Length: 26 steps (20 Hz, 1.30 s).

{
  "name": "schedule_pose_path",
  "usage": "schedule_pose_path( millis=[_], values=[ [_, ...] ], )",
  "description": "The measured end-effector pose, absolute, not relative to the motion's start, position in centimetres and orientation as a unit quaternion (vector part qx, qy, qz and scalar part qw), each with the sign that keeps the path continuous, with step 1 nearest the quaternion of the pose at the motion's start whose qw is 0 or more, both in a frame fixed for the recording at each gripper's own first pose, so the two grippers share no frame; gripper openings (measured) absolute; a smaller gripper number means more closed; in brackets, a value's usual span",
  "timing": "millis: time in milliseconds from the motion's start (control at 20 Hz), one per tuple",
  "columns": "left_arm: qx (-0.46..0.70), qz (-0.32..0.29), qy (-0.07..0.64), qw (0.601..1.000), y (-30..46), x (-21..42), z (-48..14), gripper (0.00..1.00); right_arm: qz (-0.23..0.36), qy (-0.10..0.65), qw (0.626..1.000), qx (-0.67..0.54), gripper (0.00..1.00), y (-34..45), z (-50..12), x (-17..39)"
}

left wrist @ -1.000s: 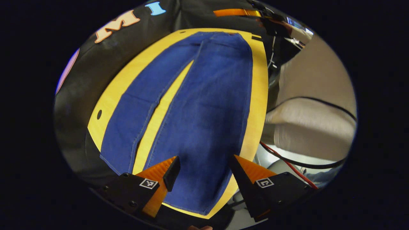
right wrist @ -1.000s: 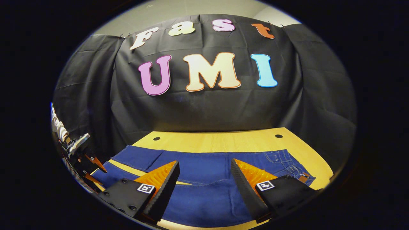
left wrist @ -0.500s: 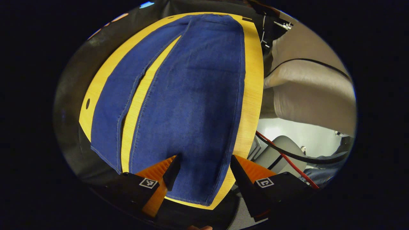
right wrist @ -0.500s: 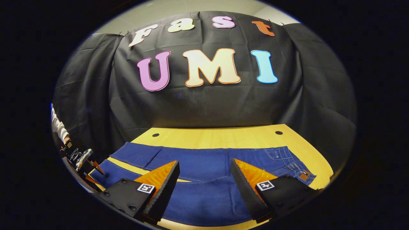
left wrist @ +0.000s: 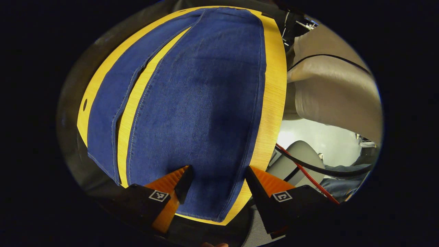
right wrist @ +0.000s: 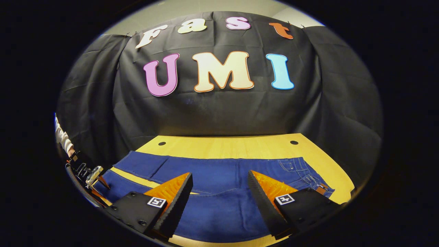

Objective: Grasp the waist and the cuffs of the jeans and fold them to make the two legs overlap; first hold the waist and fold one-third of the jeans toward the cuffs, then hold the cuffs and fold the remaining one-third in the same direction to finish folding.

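The counter (right wrist: 240, 145) carries the jeans (left wrist: 192, 103), spread flat with legs apart, not yet overlapped. The left gripper (left wrist: 217, 178) is held with released jaws over the near cuff, the right gripper (right wrist: 219, 192) likewise released above the seat, ready for grasping.

Each gripper, the left gripper (left wrist: 216, 175) and the right gripper (right wrist: 219, 181), has two wedge-shaped ribbed fingers on black blocks with small screws and a square black-and-white marker each, while a white sleeve (right wrist: 61, 135) and a ribbed black cable (right wrist: 77, 183) show by the other gripper.
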State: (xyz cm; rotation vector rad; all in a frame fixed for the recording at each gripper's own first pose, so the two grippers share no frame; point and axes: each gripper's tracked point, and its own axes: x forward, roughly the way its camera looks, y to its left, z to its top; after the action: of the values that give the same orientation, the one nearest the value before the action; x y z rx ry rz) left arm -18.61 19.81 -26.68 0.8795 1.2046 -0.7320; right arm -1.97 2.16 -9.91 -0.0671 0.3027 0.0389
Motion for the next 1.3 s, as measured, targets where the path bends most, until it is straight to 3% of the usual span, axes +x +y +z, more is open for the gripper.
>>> schedule_pose_path(
  millis=[100, 200, 450, 500, 600, 750, 1050, 1300],
  values=[
    [0.395, -0.327, 0.541, 0.667, 19.8, -18.4, -26.7, 1.0, 0.02, 0.151, 0.988, -0.031, 0.96, 2.1, -10.0, -1.9],
    [0.393, -0.324, 0.544, 0.667, 19.7, -18.3, -26.7, 0.96, 0.021, 0.153, 0.988, -0.029, 0.99, 2.0, -10.1, -1.8],
    [0.361, -0.292, 0.552, 0.693, 19.6, -17.7, -26.7, 0.66, 0.036, 0.163, 0.985, -0.038, 0.99, 1.5, -10.5, -1.8],
    [0.361, -0.289, 0.554, 0.692, 19.7, -17.6, -26.6, 0.64, 0.038, 0.165, 0.985, -0.044, 0.99, 1.1, -10.5, -1.8],
    [0.363, -0.286, 0.551, 0.695, 19.8, -17.0, -26.5, 0.46, 0.041, 0.171, 0.983, -0.048, 0.99, 0.2, -10.6, -1.8],
    [0.361, -0.284, 0.552, 0.696, 19.7, -17.2, -26.4, 0.0, 0.038, 0.172, 0.983, -0.047, 0.99, -1.2, -10.2, -1.7],
    [0.361, -0.276, 0.569, 0.685, 19.6, -17.2, -26.4, 0.0, 0.054, 0.205, 0.971, -0.109, 0.99, -6.0, -10.7, -2.0],
    [0.343, -0.255, 0.589, 0.685, 19.5, -17.2, -26.4, 0.0, 0.124, 0.303, 0.921, -0.211, 0.99, -10.5, -15.0, -3.4]
  ],
)
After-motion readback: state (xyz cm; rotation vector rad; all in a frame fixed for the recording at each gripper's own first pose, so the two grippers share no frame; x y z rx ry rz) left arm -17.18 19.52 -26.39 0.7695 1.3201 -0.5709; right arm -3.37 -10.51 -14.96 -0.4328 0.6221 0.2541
